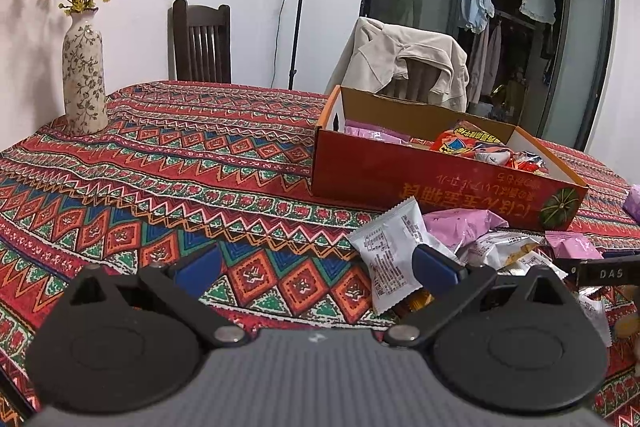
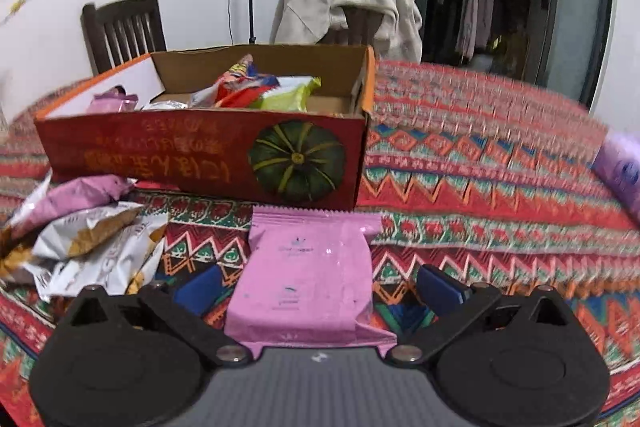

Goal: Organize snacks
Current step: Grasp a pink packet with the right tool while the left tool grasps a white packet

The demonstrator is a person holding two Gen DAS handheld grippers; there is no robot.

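Note:
A red cardboard box (image 1: 400, 179) with a pumpkin picture holds several snack packets at the right of the patterned table. In the left wrist view my left gripper (image 1: 316, 271) is open over the cloth, and a white snack packet (image 1: 390, 259) leans just inside its right finger. More pink and white packets (image 1: 492, 239) are piled beyond it. In the right wrist view my right gripper (image 2: 320, 289) is open, with a pink snack packet (image 2: 308, 275) lying flat on the cloth between its fingers, not pinched. The box (image 2: 160, 151) stands just behind the packet.
A flowered vase (image 1: 84, 79) with yellow blossoms stands at the table's far left. Behind the table are a dark wooden chair (image 1: 202, 43) and a chair draped with a beige jacket (image 1: 404, 59). A heap of loose packets (image 2: 92, 247) lies left of my right gripper. A purple pack (image 2: 620, 171) sits far right.

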